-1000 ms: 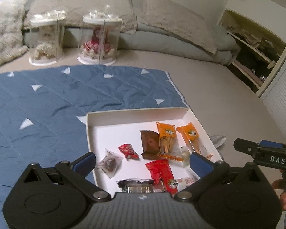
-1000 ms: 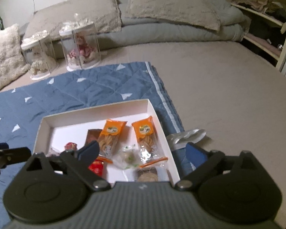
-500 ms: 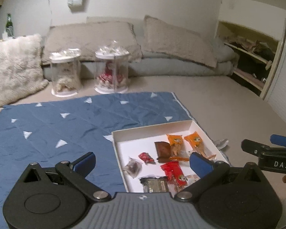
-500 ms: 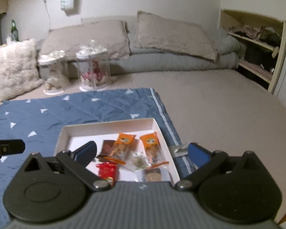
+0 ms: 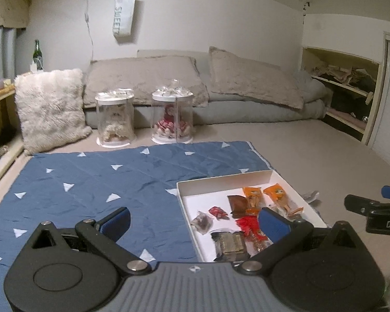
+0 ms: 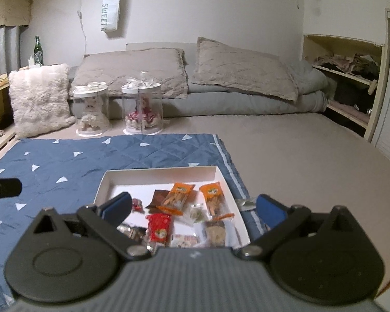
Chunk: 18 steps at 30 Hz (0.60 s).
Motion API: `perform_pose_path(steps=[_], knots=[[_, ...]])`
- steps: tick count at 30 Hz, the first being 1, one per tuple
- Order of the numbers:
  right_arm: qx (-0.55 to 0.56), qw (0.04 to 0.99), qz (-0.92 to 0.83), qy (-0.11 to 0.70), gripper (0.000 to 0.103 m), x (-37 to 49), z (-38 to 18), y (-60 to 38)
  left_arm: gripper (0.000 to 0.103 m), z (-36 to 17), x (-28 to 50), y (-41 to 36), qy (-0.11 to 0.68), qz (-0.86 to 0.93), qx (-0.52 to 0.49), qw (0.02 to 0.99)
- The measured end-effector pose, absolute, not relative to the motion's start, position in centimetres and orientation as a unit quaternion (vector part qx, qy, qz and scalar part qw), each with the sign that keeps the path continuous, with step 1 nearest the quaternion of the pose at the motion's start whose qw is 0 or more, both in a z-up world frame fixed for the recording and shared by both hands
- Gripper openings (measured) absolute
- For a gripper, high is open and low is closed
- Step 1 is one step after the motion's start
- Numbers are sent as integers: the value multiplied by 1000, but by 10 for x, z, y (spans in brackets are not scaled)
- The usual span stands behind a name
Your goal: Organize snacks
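A shallow white box (image 5: 221,182) (image 6: 158,173) lies on the right edge of a blue quilt (image 5: 104,179) (image 6: 91,156). It holds several wrapped snacks: two orange packs (image 5: 252,197) (image 6: 179,197), a red pack (image 5: 249,225) (image 6: 158,227), a brown one (image 5: 236,202) and small clear bags. My left gripper (image 5: 195,223) is open and empty, raised above the quilt left of the box. My right gripper (image 6: 193,209) is open and empty, raised above the box's near edge. A silver wrapper (image 5: 309,196) (image 6: 244,202) lies just right of the box.
Two clear display cases with dolls (image 5: 173,115) (image 5: 115,118) stand beyond the quilt. Grey pillows and a folded duvet (image 6: 236,96) line the back wall. A fluffy white cushion (image 5: 49,109) is at the left, open shelves (image 5: 351,91) at the right.
Both grippers have risen and pulled back from the box, so the box looks smaller and more of the room shows. Both stay open and empty.
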State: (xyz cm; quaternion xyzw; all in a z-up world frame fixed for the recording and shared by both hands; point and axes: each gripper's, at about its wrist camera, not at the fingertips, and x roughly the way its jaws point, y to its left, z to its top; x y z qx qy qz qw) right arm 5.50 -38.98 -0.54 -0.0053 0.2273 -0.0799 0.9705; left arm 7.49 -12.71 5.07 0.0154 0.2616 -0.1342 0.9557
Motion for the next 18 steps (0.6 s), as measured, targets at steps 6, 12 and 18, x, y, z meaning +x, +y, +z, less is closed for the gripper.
perform_pose_path(steps=[6, 12, 18], knots=[[-6, 974, -68, 215, 102, 34, -8, -386, 103, 39, 57, -116, 262, -125, 21, 957], [-9, 976, -57, 211, 102, 16, -15, -379, 103, 33, 41, -109, 258, -112, 26, 959], [-13, 977, -45, 209, 102, -1, -24, -371, 103, 24, 23, -109, 256, -115, 50, 959]])
